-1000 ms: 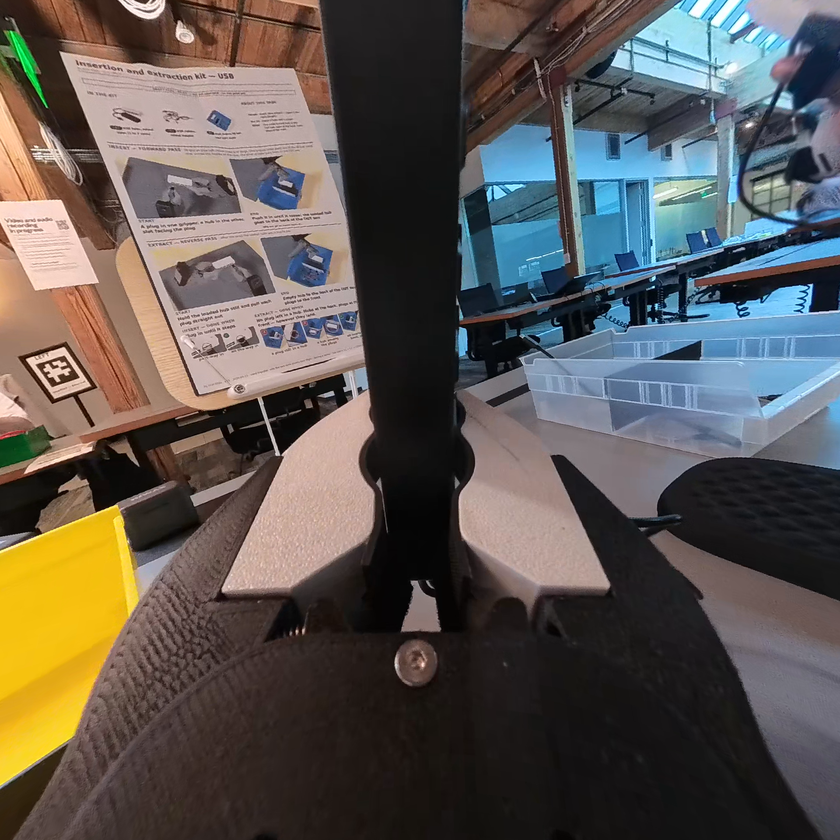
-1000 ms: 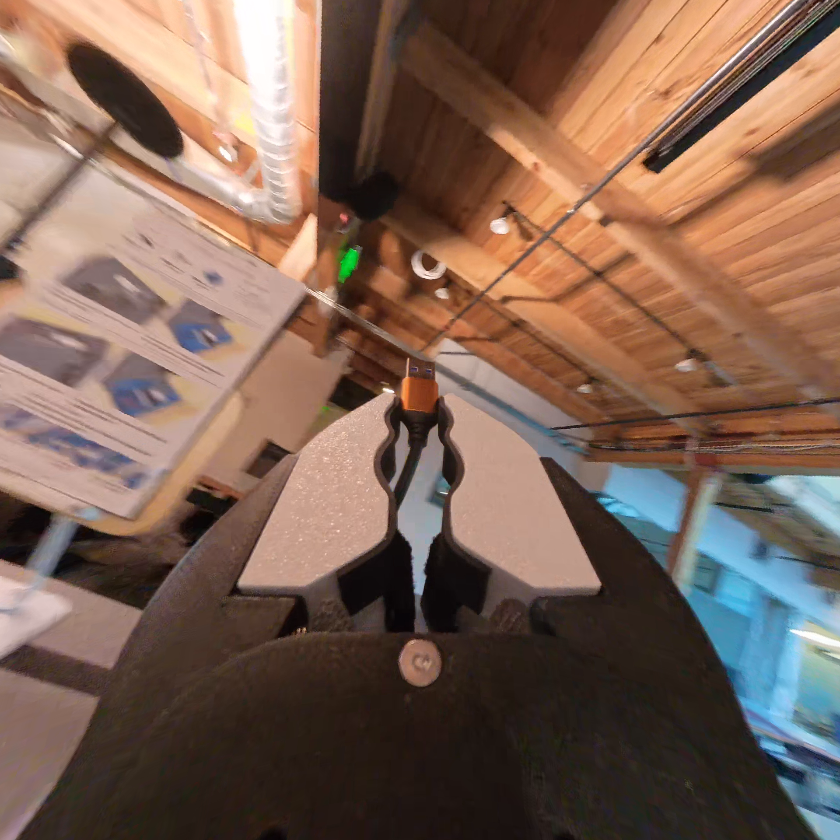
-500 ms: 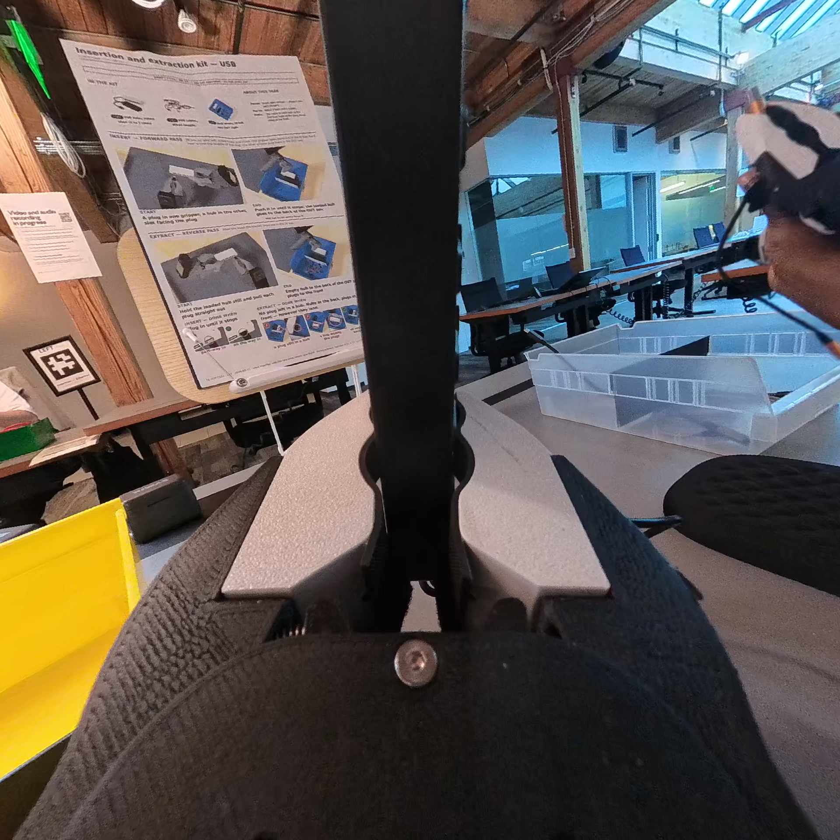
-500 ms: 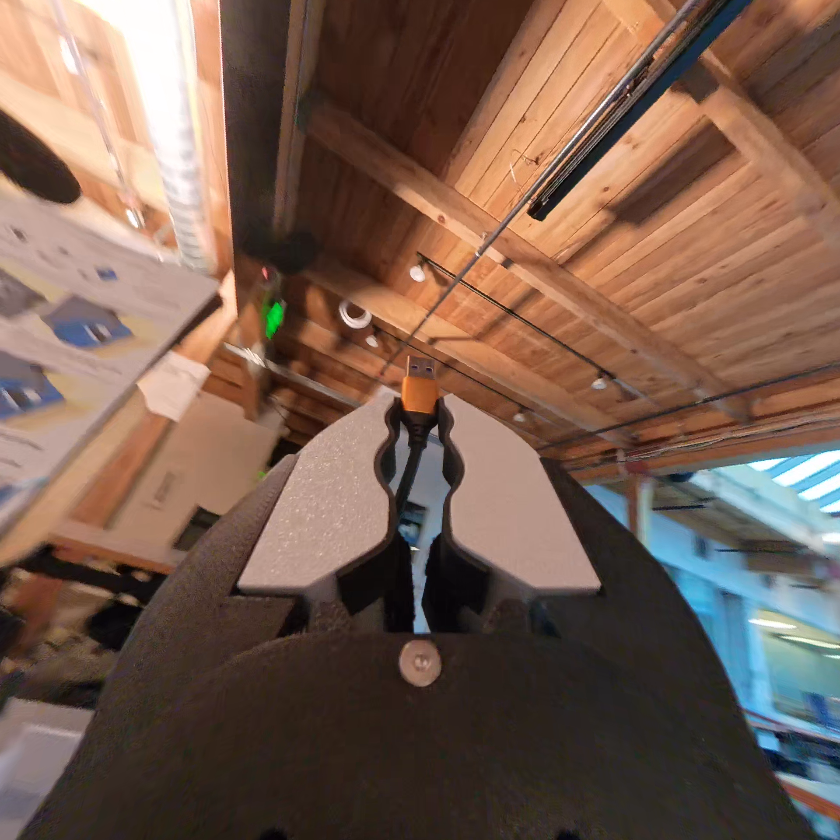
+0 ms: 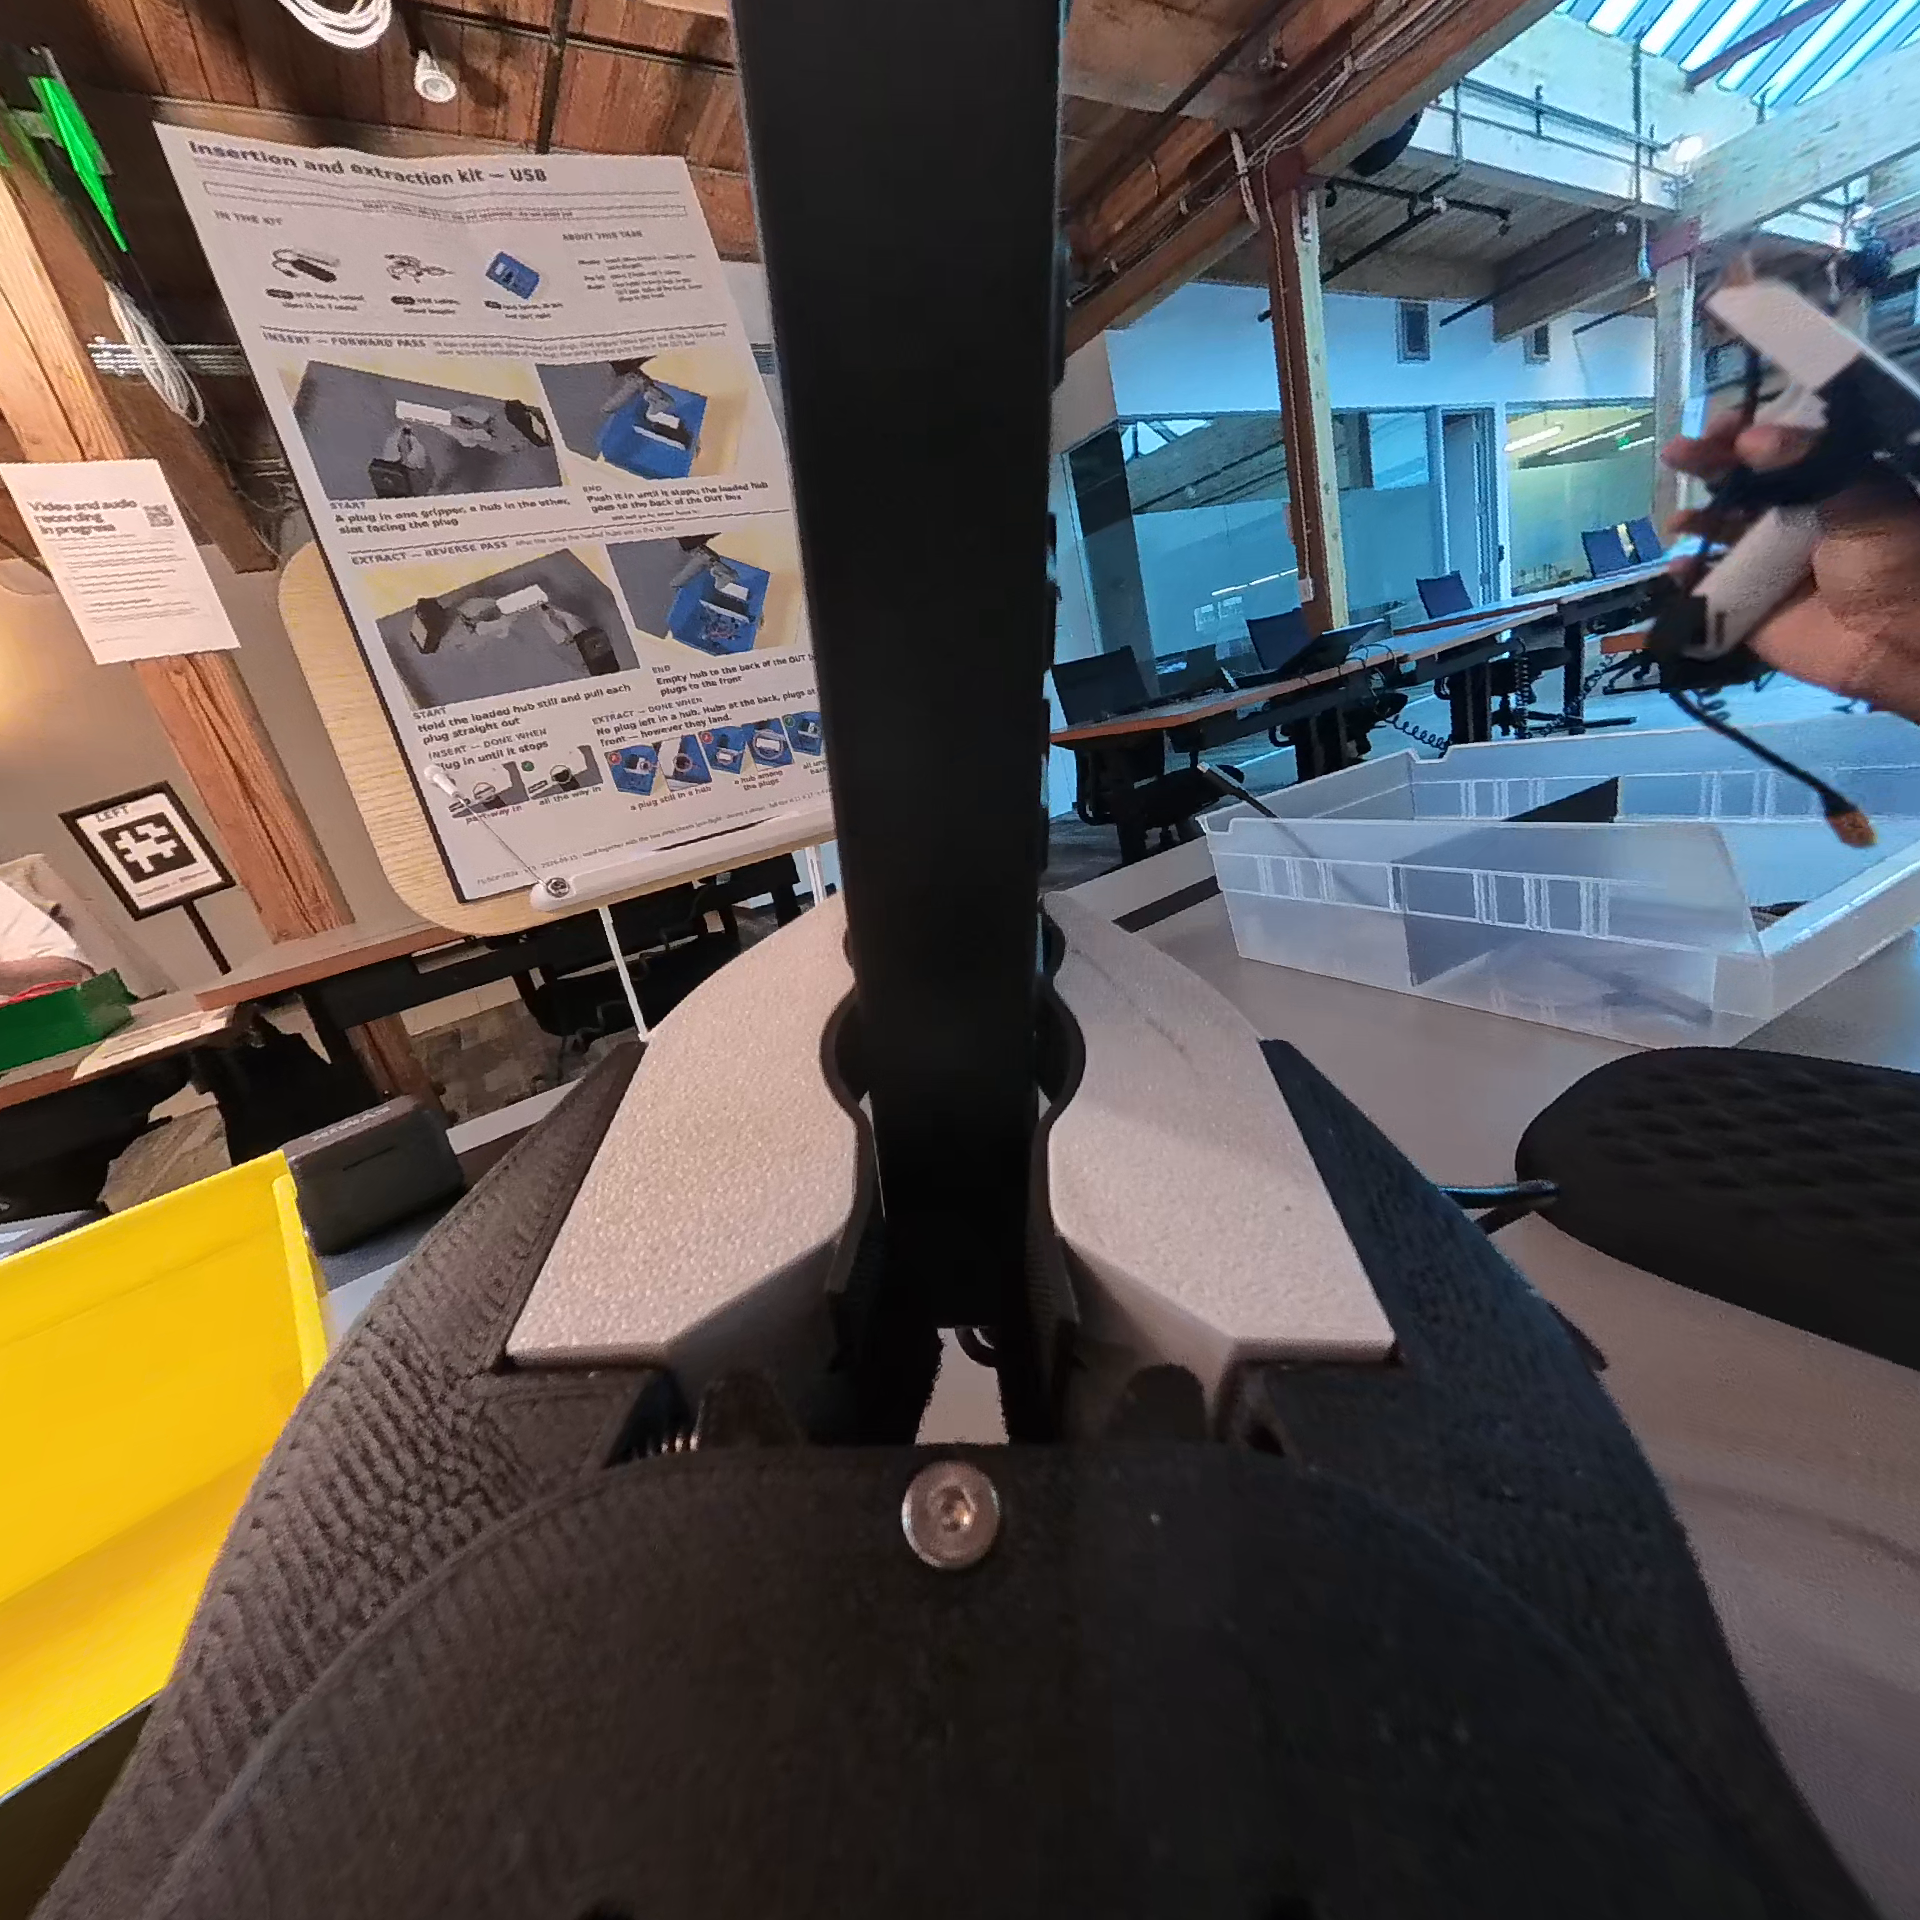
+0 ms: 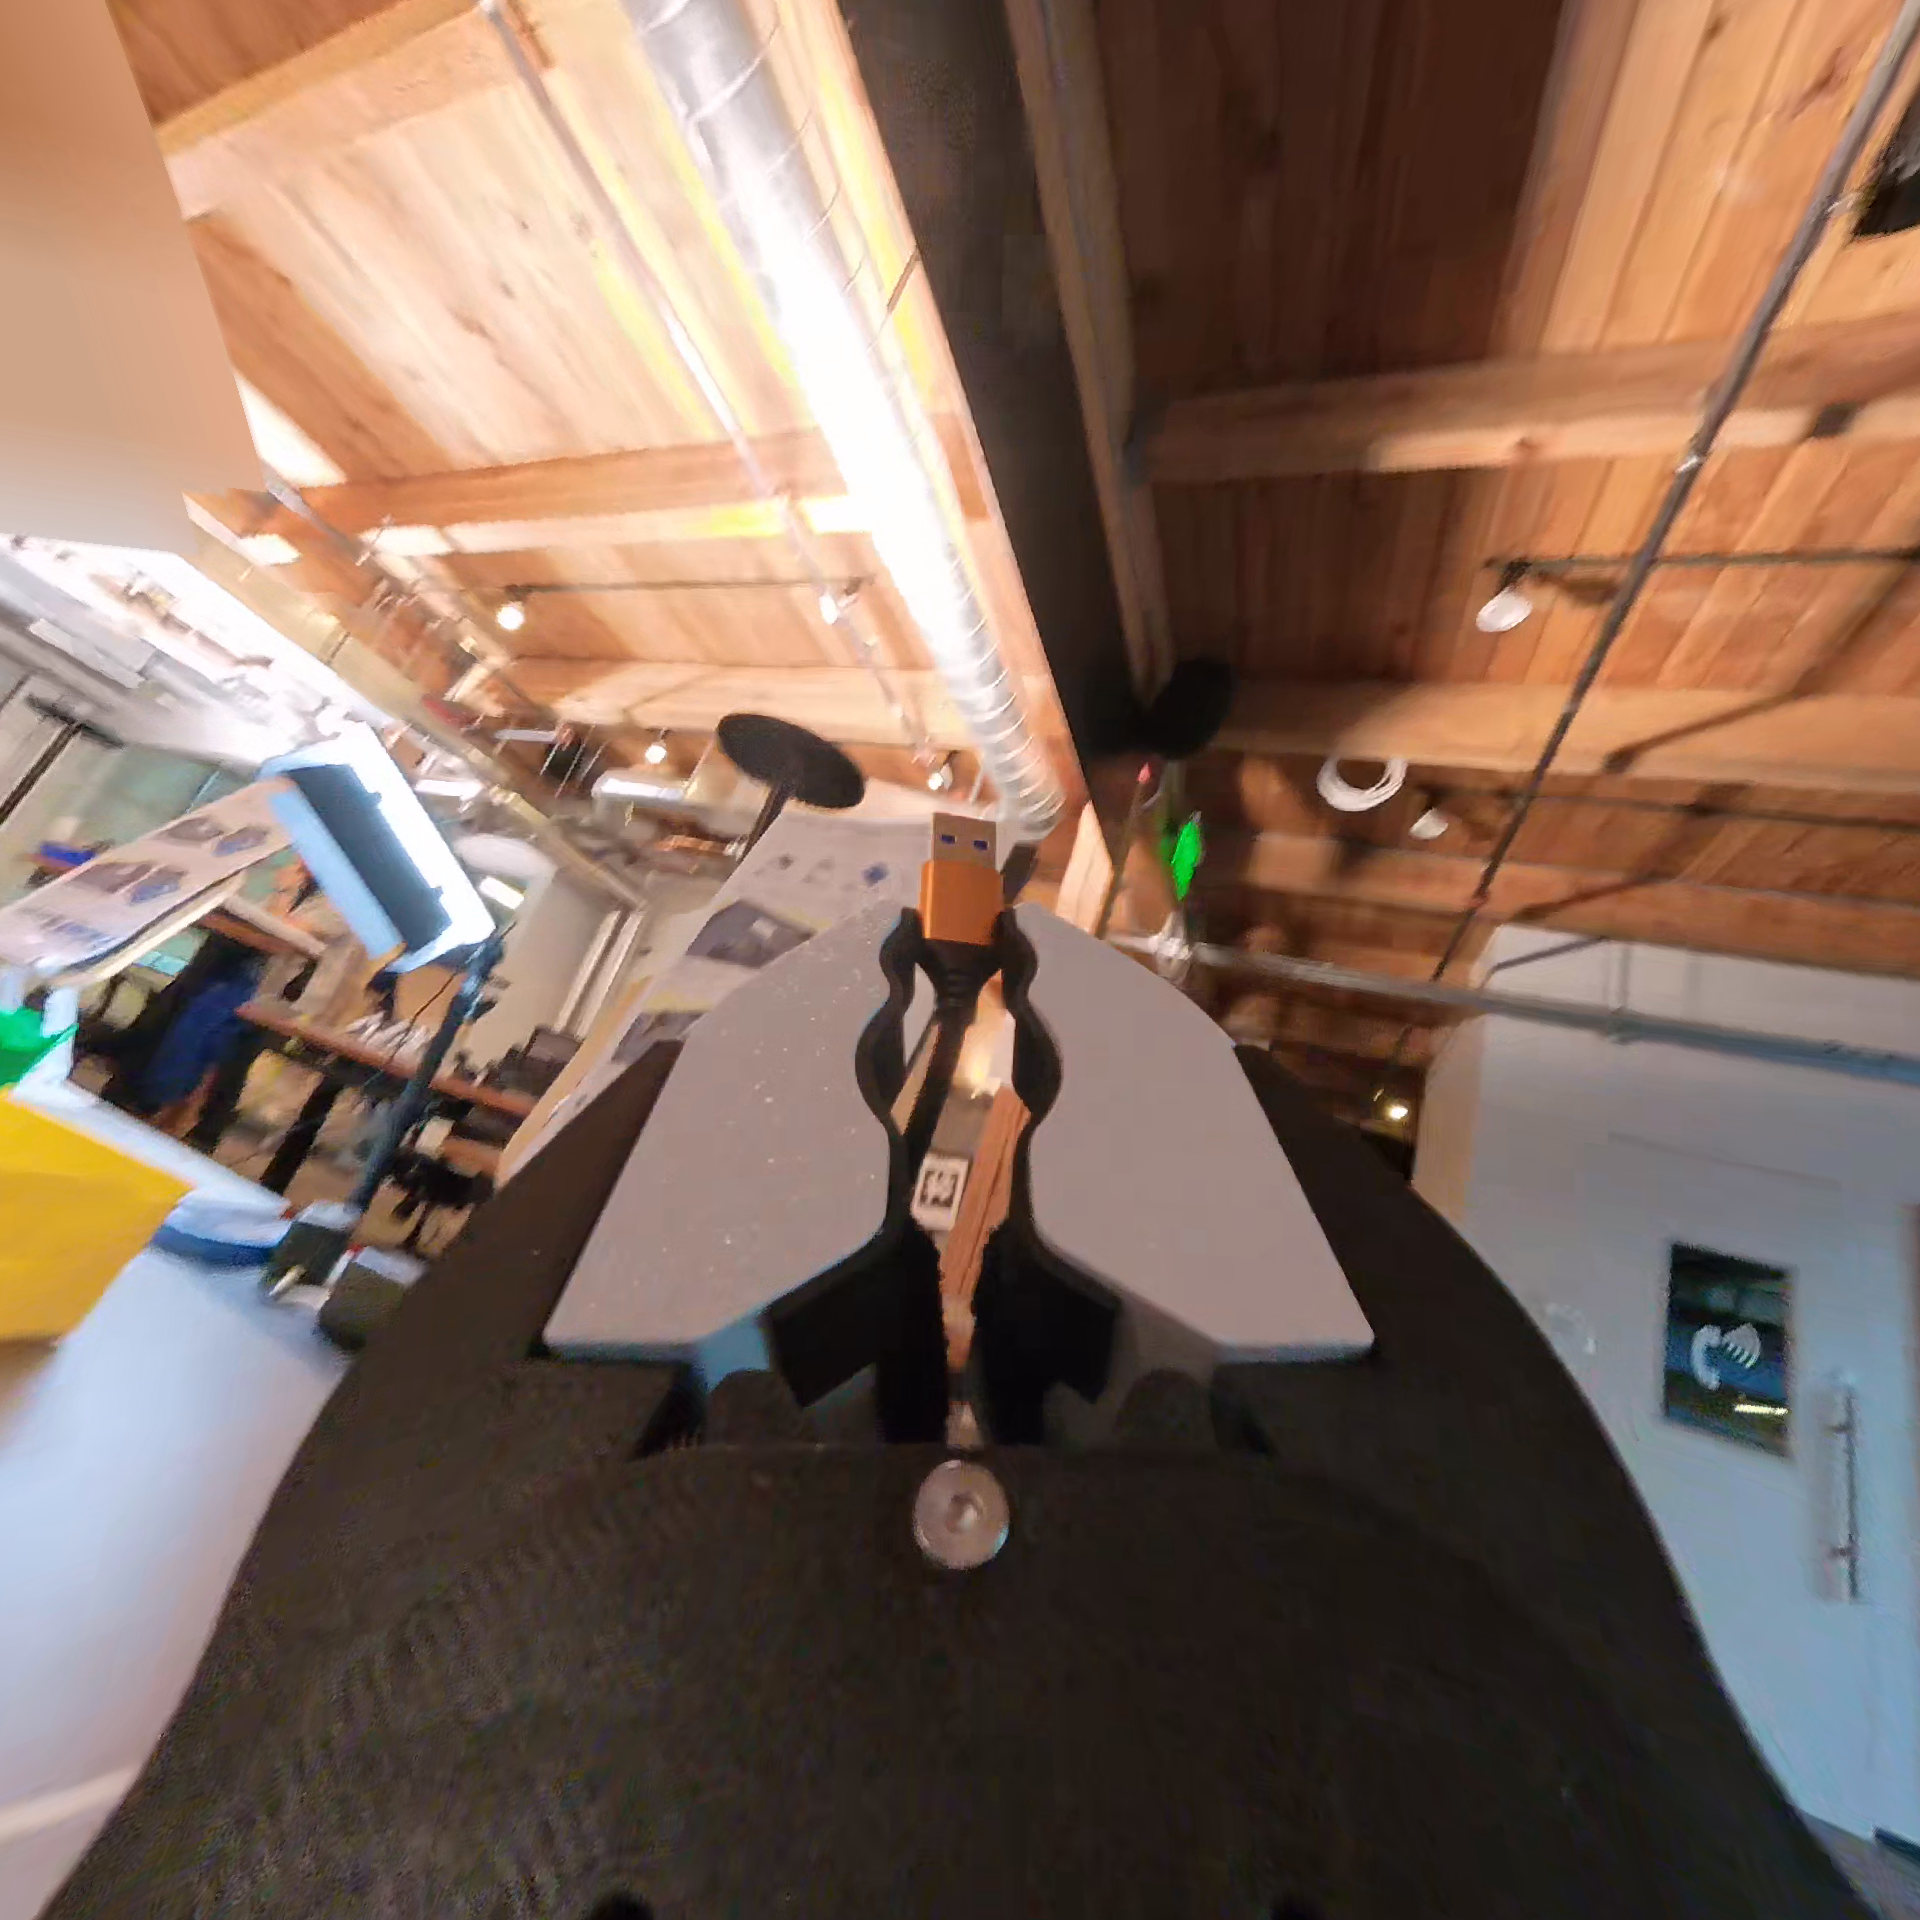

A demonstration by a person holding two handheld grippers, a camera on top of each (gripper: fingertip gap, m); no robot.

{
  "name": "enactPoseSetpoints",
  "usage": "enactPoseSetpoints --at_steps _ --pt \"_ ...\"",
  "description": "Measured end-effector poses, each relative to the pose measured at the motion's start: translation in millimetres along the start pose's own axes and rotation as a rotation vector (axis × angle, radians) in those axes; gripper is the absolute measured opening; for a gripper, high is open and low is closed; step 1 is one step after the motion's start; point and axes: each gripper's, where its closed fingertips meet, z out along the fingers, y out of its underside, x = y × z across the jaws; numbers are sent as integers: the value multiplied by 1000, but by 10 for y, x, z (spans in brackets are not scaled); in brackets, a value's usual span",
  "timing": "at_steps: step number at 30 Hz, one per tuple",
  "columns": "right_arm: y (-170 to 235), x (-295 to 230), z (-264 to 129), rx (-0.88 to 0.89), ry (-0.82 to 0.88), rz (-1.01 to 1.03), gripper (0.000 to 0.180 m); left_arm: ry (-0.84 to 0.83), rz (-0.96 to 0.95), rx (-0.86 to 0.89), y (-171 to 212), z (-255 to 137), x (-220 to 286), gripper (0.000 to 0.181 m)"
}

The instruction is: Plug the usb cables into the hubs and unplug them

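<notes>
Black and slab-shaped, a long upright USB hub (image 5: pixel 899 520) stands clenched in the left gripper (image 5: pixel 948 1039) jaws above the grey counter (image 5: pixel 1351 1039), while the right gripper (image 6: pixel 958 940) jaws grasp an orange-sleeved USB cable plug (image 6: pixel 961 883) pointing toward the wooden ceiling.

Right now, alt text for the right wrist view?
The right gripper is shut on a USB cable, its orange plug poking past the fingertips and pointing up toward a wooden ceiling. A yellow bin sits at the left edge; the background is motion-blurred.
</notes>
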Motion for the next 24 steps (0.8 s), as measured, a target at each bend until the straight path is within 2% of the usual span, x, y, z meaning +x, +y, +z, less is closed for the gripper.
enactPoseSetpoints --at_steps 5,7,10,13,16,18,20,24 --pt "255 -388 -150 -155 -151 37 15 4 4 -8 15 3 8 27" --pt "401 -541 -215 -271 -222 54 15 3 8 -11 25 -2 8 26" --pt "708 -680 -387 -538 -282 6 15 3 7 -15 32 4 9 27" --pt "1078 -671 -727 -924 -294 -124 15 4 8 -15 36 12 17 27" --pt "1273 -515 -1105 -1259 -204 -208 15 4 10 -14 34 17 19 27" --pt "1326 -429 -1328 -1426 -97 -134 15 4 10 -14 33 11 21 27" --pt "1358 -309 -1506 -1545 32 -90 19 5 11 -15 31 5 27 27" --pt "1313 -188 -1627 -1674 129 -180 33 4 16 -16 31 11 32 27"
